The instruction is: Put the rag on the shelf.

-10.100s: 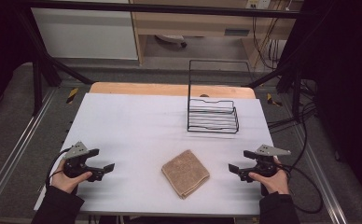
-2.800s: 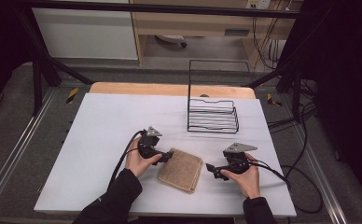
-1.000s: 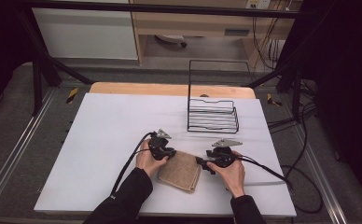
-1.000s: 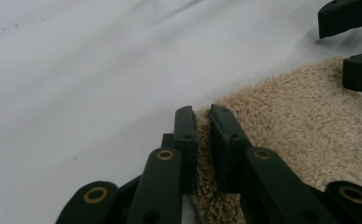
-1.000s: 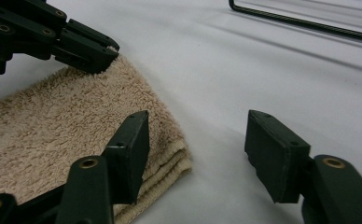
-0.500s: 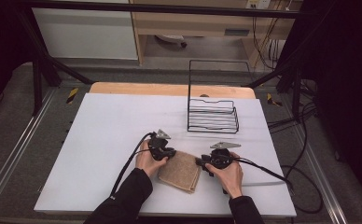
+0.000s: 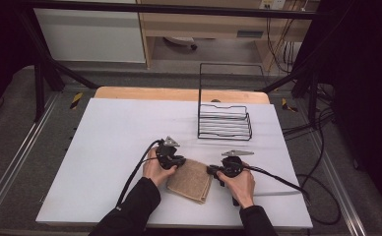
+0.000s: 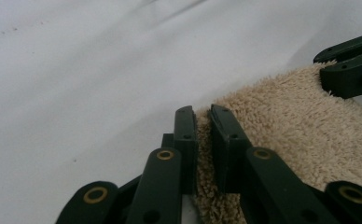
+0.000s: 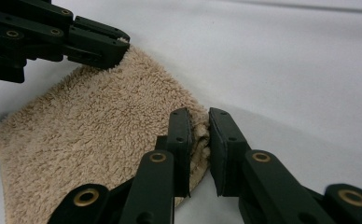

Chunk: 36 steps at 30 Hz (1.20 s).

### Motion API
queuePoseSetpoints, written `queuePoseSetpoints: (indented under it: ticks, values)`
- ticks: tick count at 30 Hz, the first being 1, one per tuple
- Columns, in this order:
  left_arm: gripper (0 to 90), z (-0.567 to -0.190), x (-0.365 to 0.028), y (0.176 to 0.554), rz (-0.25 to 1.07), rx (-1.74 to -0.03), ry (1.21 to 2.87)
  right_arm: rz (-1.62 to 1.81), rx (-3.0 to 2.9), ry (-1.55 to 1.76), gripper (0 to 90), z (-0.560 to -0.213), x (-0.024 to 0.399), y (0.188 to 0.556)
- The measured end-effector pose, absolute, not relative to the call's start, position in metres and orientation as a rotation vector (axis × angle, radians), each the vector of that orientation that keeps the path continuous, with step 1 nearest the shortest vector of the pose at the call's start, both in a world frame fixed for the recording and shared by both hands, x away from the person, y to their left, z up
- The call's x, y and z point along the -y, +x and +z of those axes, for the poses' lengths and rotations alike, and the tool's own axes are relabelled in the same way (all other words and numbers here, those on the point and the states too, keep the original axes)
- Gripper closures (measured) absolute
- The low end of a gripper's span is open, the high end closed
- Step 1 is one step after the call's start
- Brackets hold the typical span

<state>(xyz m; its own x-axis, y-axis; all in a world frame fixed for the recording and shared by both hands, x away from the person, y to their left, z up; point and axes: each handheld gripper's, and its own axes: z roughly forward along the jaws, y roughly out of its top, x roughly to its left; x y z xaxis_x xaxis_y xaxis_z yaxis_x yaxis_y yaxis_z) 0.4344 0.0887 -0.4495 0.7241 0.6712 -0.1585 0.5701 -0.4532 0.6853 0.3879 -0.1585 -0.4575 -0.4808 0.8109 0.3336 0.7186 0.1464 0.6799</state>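
A folded beige towel lies on the white table near its front edge. My left gripper is shut on the towel's far left corner; in the left gripper view its jaws pinch the terry edge. My right gripper holds the far right corner, and its jaws have just been closing on the towel's edge. The right gripper view also has the left gripper at the towel's other corner. A hand holds each gripper.
A black wire rack with a tall wire back stands on the table behind the towel, to the right. Cables trail from both grippers over the table's front and right side. Dark floor and frame rails surround the table.
Since a second ago the right gripper's jaws have closed onto the towel's right corner. Both hands have stayed where they were, and the towel has kept its place.
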Motion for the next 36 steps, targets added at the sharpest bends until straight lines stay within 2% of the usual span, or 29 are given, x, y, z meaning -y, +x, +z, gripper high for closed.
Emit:
queuePoseSetpoints:
  ticks: [10,19,36]
  values:
    - [80.6,-0.45,-0.09,0.435,0.167,-0.925,2.173,1.269,-2.289,1.565,85.1,-0.458,0.159,0.388]
    - [82.7,-0.449,-0.092,0.437,0.134,-0.944,2.151,1.277,-2.285,1.548,86.2,-0.458,0.159,0.387]
    - [84.6,-0.43,-0.105,0.424,0.153,-0.896,2.08,1.384,-2.25,1.483,86.4,-0.445,0.164,0.383]
